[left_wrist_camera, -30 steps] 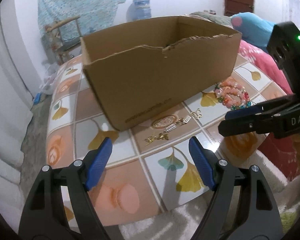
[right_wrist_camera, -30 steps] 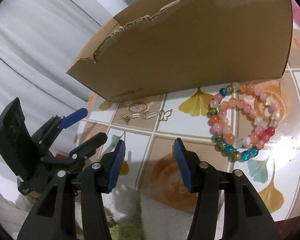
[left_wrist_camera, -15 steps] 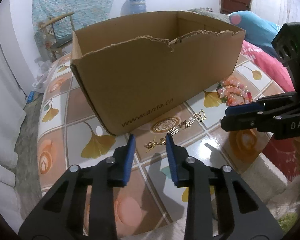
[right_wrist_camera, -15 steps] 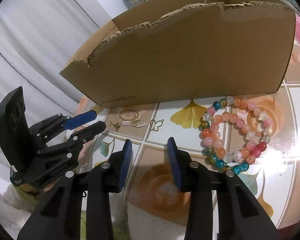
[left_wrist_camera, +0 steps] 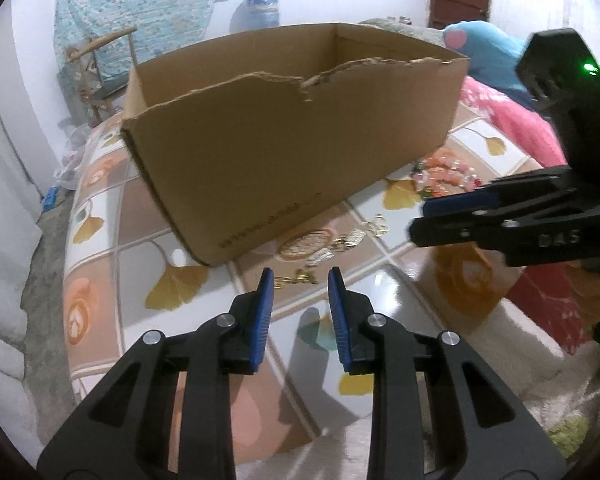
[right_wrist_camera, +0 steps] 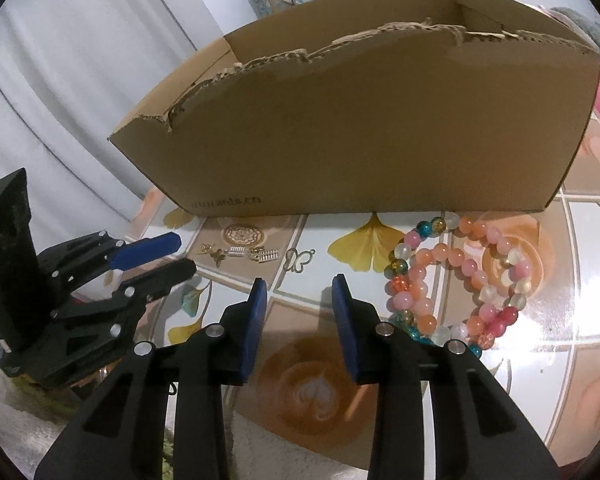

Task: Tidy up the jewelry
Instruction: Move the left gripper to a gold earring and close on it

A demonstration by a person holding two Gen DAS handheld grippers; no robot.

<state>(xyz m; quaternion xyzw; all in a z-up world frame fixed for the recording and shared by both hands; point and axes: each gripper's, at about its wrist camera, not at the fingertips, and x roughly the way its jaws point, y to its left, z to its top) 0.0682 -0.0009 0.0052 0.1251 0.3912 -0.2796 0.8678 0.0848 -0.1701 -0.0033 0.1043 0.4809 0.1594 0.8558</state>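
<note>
An open cardboard box (left_wrist_camera: 292,152) (right_wrist_camera: 360,132) with a torn front rim stands on the tiled table (left_wrist_camera: 112,272). In front of it lie small gold charms (left_wrist_camera: 332,246) (right_wrist_camera: 240,252), a butterfly charm (right_wrist_camera: 299,259) and coloured beaded bracelets (right_wrist_camera: 460,280) (left_wrist_camera: 440,174). My left gripper (left_wrist_camera: 301,274) (right_wrist_camera: 186,255) hovers just short of the nearest gold charm, jaws narrowly apart and empty. My right gripper (right_wrist_camera: 299,280) (left_wrist_camera: 418,219) hangs over the table before the butterfly charm, left of the bracelets, jaws also narrowly apart with nothing between them.
A chair draped with a blue cloth (left_wrist_camera: 140,12) and a water bottle (left_wrist_camera: 262,8) stand behind the table. A pink blanket (left_wrist_camera: 508,124) and a blue plush (left_wrist_camera: 484,40) lie to the right. White curtains (right_wrist_camera: 60,80) hang on the left; a fluffy rug (right_wrist_camera: 268,444) borders the table's front edge.
The left jaws closed from wide apart to a narrow gap with nothing in them. The right jaws narrowed a little. Both grippers tipped slightly, staying over the front of the table.
</note>
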